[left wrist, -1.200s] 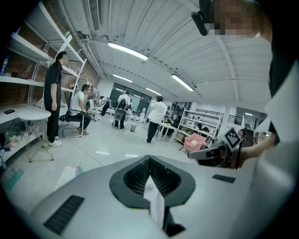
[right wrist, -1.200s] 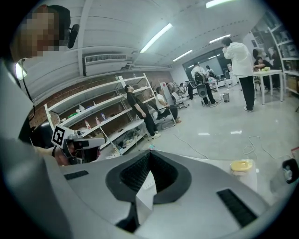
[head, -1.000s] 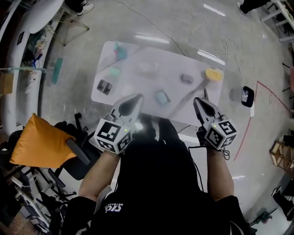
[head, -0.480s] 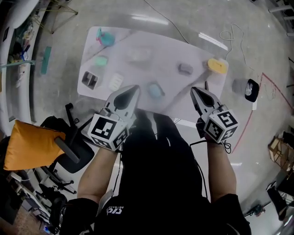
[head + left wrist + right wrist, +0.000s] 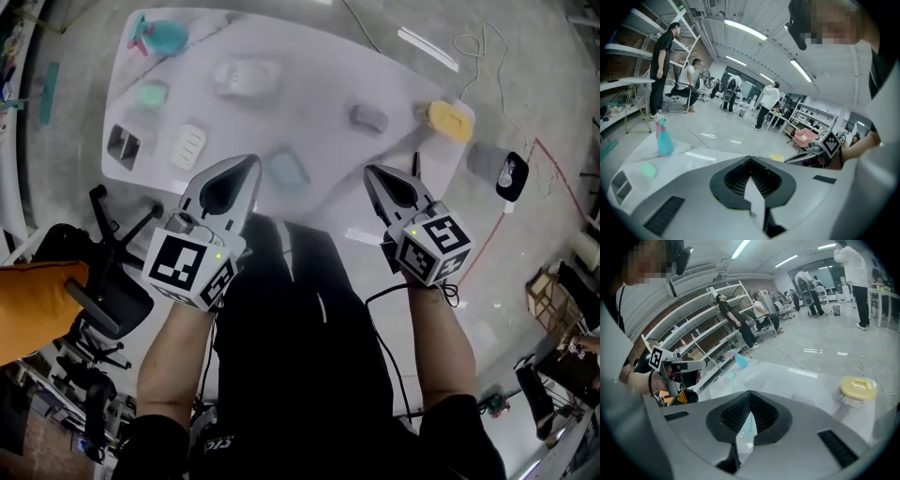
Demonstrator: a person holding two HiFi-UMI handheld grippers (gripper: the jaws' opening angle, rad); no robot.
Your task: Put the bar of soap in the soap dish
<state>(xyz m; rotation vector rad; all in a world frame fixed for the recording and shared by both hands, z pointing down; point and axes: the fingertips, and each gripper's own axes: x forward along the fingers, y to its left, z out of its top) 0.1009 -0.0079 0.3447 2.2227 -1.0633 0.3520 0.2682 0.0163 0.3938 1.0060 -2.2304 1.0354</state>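
Right now I'm at the approach step, with nothing picked up yet. My left tongs [image 5: 249,164] and right tongs [image 5: 370,173] both hang over the near edge of the table [image 5: 319,84]. Each pair is closed tip to tip with nothing between.

The pale green block [image 5: 150,94], which I take for the bar of soap, lies well apart at about ten o'clock from the left tongs, near the teal spray bottle [image 5: 159,36]. I can't settle which piece is the soap dish. It may be the shallow white dish [image 5: 246,75] at twelve o'clock or the slatted white tray [image 5: 188,145] at nine.

I judge the left tongs are the nearer pair. Next they must open, reach out toward ten o'clock, straddle the block across its narrow sides and close gently. Soap may be slick, so a square grip matters.
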